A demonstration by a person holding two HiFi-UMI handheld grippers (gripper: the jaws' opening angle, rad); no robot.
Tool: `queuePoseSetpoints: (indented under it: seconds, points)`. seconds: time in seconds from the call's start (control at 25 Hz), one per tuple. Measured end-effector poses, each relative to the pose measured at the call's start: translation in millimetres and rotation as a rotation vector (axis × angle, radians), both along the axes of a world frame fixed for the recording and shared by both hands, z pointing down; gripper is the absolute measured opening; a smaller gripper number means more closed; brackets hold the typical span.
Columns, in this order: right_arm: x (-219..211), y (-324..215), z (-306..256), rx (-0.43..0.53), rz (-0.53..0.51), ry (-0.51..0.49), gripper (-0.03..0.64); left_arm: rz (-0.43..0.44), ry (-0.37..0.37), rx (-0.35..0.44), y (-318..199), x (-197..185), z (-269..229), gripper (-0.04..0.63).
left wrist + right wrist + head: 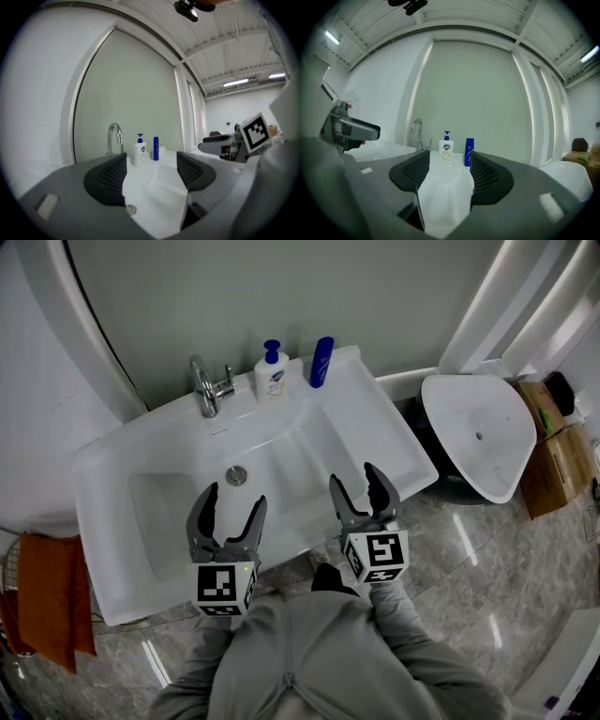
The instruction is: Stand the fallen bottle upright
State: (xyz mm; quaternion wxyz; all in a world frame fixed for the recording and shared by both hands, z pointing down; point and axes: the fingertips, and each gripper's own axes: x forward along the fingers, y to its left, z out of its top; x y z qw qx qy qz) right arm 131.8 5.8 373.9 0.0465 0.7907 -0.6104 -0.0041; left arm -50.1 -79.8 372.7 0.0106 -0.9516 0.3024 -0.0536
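Observation:
A blue bottle (322,362) stands upright on the back ledge of the white sink (141,549), just right of a white pump soap bottle (272,371). Both show small and far in the left gripper view, the blue bottle (155,148) beside the pump bottle (139,152), and in the right gripper view, the blue bottle (468,152) next to the pump bottle (446,150). My left gripper (228,505) hovers open over the basin's front. My right gripper (355,484) is open over the sink's front right, nothing between its jaws.
A chrome tap (208,385) rises at the back left and a drain (236,475) sits in the basin. To the right stand a white toilet (478,432) and cardboard boxes (553,460). An orange cloth (52,601) hangs at the left.

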Motion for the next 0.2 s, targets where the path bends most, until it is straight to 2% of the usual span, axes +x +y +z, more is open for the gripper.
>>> queuePoseSetpoints:
  seconds: [0.2]
  points:
    - [4.7, 0.4, 1.0, -0.008, 0.006, 0.002, 0.272, 0.005, 0.001, -0.002, -0.5, 5.4, 0.2, 0.373]
